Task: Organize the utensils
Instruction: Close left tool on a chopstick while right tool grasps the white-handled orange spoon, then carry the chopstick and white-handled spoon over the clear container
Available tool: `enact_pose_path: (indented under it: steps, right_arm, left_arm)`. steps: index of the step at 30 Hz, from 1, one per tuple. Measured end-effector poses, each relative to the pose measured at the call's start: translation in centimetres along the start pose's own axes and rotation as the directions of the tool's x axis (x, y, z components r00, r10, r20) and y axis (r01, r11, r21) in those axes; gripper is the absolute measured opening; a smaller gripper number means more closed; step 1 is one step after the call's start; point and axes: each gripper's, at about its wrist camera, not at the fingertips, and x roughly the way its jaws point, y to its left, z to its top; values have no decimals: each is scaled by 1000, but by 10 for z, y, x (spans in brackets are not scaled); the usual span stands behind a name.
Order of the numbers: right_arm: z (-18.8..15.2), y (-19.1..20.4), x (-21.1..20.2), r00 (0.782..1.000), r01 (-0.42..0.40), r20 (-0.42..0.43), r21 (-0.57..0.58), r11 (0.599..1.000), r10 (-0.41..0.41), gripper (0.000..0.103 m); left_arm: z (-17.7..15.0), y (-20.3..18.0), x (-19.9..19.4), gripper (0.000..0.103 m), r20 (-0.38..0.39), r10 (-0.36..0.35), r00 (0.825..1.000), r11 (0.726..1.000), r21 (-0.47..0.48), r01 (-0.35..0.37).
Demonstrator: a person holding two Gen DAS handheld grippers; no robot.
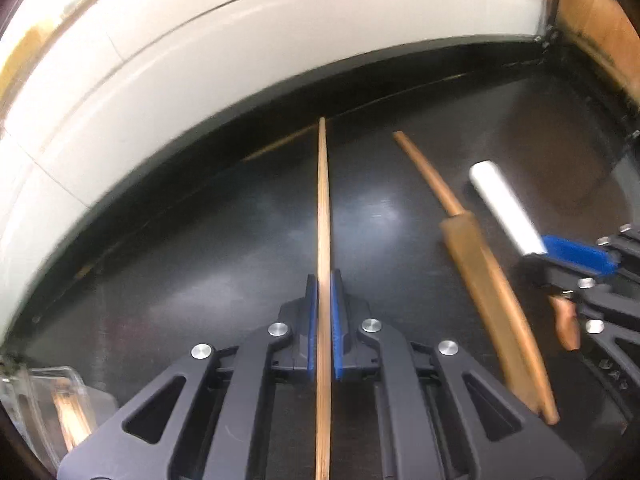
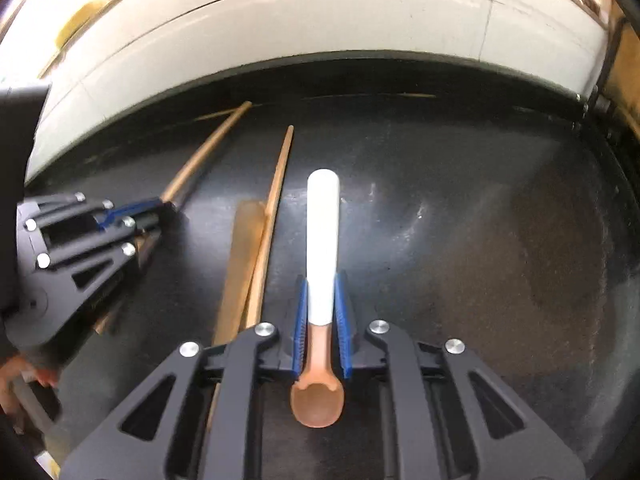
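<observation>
My left gripper (image 1: 324,280) is shut on a long thin wooden chopstick (image 1: 323,200), which runs straight ahead between the blue pads, its tip lifted over the dark tabletop (image 1: 224,240). The right wrist view shows that gripper (image 2: 160,204) from the side with the chopstick (image 2: 208,152) sticking out of it. My right gripper (image 2: 322,284) is shut on a spoon (image 2: 322,232) with a white handle and a wooden bowl; the bowl lies back toward the camera. The left wrist view has the right gripper (image 1: 560,256) and the spoon (image 1: 504,208) at its right edge.
A wooden spatula (image 1: 492,292) lies on the table between the two grippers (image 2: 244,260). A white tiled wall (image 1: 200,60) closes off the back. A clear plastic container (image 1: 40,400) sits at the lower left. A hand (image 2: 16,380) shows at the left edge.
</observation>
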Motion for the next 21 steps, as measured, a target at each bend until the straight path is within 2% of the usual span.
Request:
enact_pose_path:
  steps: [4,10,13,16,18,20,21]
  right_arm:
    - [2,-22,-11,998,-61,-21,99,993,63,14]
    - [7,-24,-57,992,-120,54,136,983,114,14]
    - [7,-20,-77,982,-178,84,157,971,166,14]
    - [4,-3,-95,961,-271,104,192,943,255,14]
    - [1,12,-95,948,-317,94,199,927,304,14]
    - [-5,34,-93,933,-359,64,182,915,353,14]
    - [-8,44,-90,930,-366,45,168,915,364,14]
  left_arm:
    - [-1,13,-10,5,-23,-65,998,995,-83,63]
    - [-3,28,-60,5,65,-101,993,986,-124,108]
    - [-9,47,-92,5,102,-129,986,976,-164,145]
    - [-26,72,-123,5,121,-150,981,961,-214,173]
    - [-46,92,-138,5,102,-181,978,949,-241,201]
    - [-65,109,-143,5,82,-172,982,949,-255,187]
    - [-81,120,-150,5,67,-145,987,952,-261,158]
